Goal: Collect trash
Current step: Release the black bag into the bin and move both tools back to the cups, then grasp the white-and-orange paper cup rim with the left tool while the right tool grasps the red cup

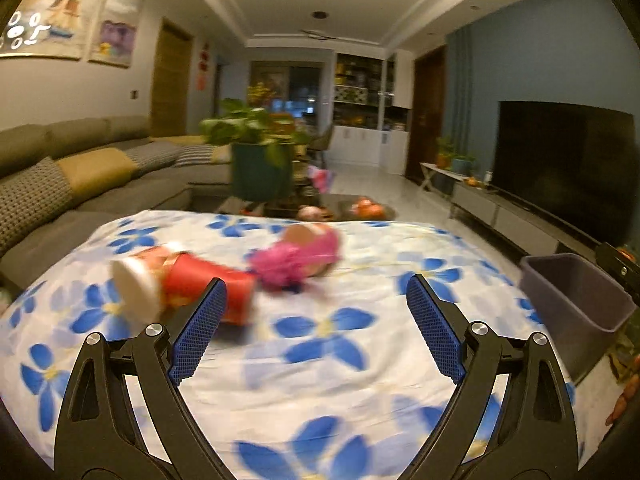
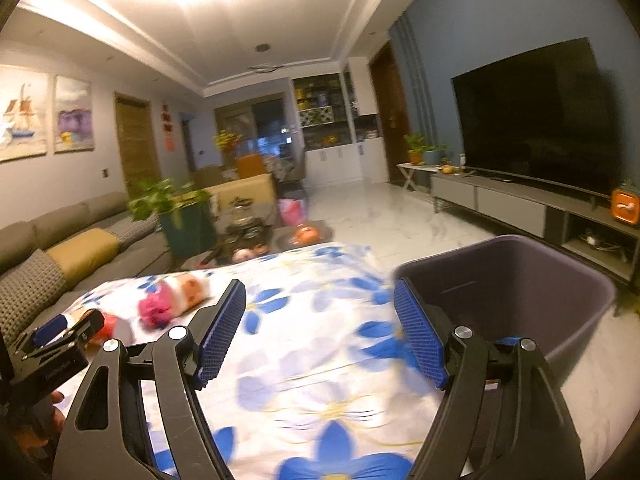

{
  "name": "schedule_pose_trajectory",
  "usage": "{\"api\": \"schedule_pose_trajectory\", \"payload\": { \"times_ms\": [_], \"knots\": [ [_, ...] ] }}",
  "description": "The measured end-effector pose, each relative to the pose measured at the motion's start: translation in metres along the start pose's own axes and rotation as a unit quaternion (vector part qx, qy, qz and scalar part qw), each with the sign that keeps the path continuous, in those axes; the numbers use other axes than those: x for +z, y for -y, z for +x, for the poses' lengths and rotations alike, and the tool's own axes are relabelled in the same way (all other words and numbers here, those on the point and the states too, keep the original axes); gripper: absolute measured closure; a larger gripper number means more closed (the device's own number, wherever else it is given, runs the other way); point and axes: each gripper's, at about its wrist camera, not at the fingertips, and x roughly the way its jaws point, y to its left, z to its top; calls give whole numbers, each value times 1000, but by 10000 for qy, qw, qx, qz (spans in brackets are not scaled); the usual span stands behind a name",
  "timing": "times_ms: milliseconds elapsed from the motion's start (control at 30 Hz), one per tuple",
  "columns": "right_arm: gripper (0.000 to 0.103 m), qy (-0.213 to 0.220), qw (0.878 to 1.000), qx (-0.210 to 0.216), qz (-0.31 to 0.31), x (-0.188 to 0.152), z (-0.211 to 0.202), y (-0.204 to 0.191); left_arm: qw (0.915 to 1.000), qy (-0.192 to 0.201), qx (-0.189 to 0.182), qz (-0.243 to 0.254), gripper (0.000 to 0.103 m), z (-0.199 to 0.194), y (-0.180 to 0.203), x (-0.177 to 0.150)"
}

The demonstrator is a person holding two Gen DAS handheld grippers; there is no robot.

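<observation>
blue-flowered cloth (image 1: 328, 360) covers the table, and everything here is placed against it. on the cloth's far left part lies a red paper cup (image 1: 184, 288) on its side, its white bottom turned toward the left wrist camera. just beside the cup, further toward the cloth's middle, lies a blurred pink crumpled piece of trash (image 1: 296, 258); whether the two touch cannot be told. off the cloth's right edge stands a dark purple bin (image 2: 520, 292), upright, nothing visible inside it. the left gripper (image 1: 316, 284) hangs over the cloth's near part, its blue-padded fingers spread wide, holding nothing, one finger just in front of the cup. the right gripper (image 2: 320, 290) hangs over the cloth's right side near the bin, also spread and holding nothing.
</observation>
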Motion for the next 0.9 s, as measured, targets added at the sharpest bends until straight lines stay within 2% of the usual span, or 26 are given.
{"api": "schedule_pose_trajectory", "payload": {
  "times_ms": [300,500,700,900],
  "knots": [
    [28,-219,9973,622,-318,-15,16,-70,9966,31,729,-395,14,-11,-77,0],
    [28,-433,9930,984,-488,-26,33,-114,9933,25,966,-626,14,-18,-119,-2],
    [28,-622,9892,1184,-601,-38,48,-153,9925,17,1040,-643,16,-15,-140,-1],
    [28,-736,9870,1258,-675,-42,65,-182,9943,-240,661,-805,29,8,-151,1]
  ]
}}
